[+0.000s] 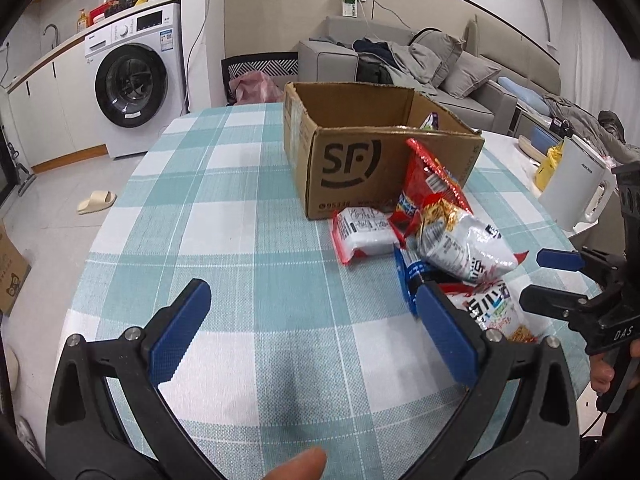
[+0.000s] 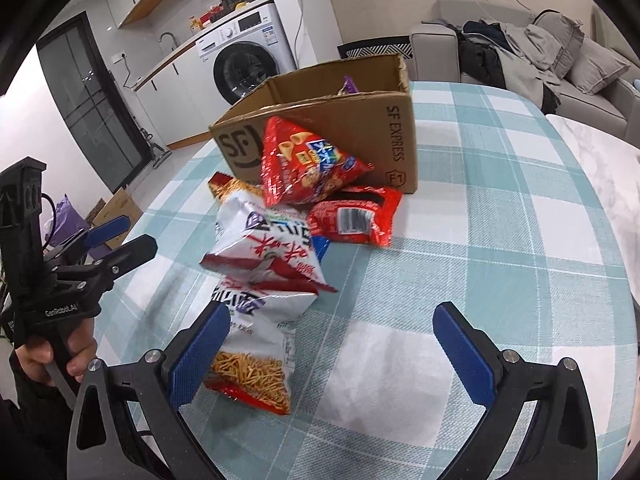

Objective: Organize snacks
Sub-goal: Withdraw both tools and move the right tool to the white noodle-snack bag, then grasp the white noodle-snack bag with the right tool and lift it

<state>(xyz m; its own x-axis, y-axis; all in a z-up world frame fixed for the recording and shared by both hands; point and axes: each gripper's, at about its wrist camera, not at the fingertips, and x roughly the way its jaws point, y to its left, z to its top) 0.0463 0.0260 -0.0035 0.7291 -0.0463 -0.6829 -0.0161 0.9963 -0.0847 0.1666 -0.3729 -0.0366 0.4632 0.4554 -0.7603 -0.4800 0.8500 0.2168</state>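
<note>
— How do our grippers stand?
— We hold the left gripper (image 1: 312, 328) and right gripper (image 2: 332, 344) spread wide, gripping nothing.
— The snacks?
— Snack bags (image 2: 272, 256) lie heaped against the cardboard box (image 2: 396, 144).

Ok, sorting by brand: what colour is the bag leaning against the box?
Red bag, with blue lettering, against the cardboard box; clearest in the right wrist view.

A white washing machine (image 1: 130, 80) stood under a cluttered counter (image 1: 60, 46) against the far wall, with a pale tiled floor (image 1: 60, 216) before it and one beige slipper (image 1: 96, 202) lying there. A grey sofa (image 1: 440, 72) heaped with cushions and clothes ran along the right. The bench (image 1: 240, 240) wore a teal-and-white checked cloth.
</note>
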